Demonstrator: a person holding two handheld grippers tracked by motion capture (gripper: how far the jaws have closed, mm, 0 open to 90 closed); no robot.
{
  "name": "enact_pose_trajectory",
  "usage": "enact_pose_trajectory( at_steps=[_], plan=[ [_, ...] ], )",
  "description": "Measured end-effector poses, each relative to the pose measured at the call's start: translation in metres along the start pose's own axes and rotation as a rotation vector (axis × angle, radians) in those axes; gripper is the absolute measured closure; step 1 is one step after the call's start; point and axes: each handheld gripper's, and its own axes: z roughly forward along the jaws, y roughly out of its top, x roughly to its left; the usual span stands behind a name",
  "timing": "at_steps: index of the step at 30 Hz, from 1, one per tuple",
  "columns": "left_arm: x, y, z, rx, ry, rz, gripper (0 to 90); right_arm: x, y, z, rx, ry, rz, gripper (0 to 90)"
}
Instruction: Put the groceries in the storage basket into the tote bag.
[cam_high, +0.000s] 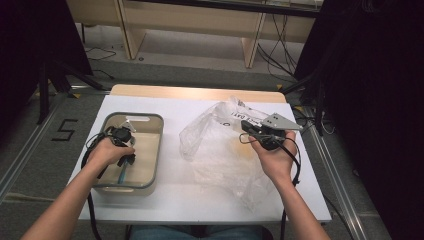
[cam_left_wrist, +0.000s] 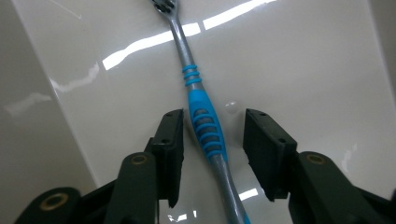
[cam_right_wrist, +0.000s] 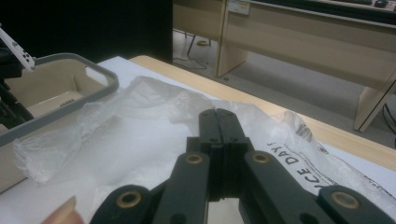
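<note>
Now both my tools are over the white counter (cam_high: 170, 197), one at the bin, one at the bag.
Crumpled clear plastic bag (cam_high: 220, 145) lies right of the grey-rimmed bin (cam_high: 161, 145); my right tool (cam_right_wrist: 217, 121) rests over it, jaws pressed together on nothing. Inside the bin, my left tool (cam_left_wrist: 212, 135) gapes wide astride the blue-grip toothbrush (cam_left_wrist: 205, 128) lying flat, not pinching it.

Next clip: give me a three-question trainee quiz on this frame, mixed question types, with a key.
1. True or false: the left tongs are shut on the toothbrush.
2. The toothbrush lies in: A) the plastic bag; B) the tub; C) on the bare table.
3. How do the right tongs stand?

Key
1. False: open, jaws either side of the blue grip.
2. B.
3. Shut, above the bag; whether they pinch it is unclear.
</note>
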Motion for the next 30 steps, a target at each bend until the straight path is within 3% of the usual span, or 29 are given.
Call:
enact_pose_trajectory(
  at_steps=[8,24,30],
  plan=[
    [0.0002,0.0038,-0.0004,0.039,-0.003,0.022,65.9,-0.0002,0.0000,-0.0001,0.000,0.000,0.001,90.0],
    [-0.0028,0.0062,0.0000,0.054,0.010,0.026,75.9,-0.0001,0.0001,-0.0001,0.000,0.001,0.001,90.0],
    [-0.0050,0.0064,0.0000,0.051,0.022,0.047,77.3,0.0003,0.0000,0.0000,0.001,0.002,-0.001,90.0]
  ],
)
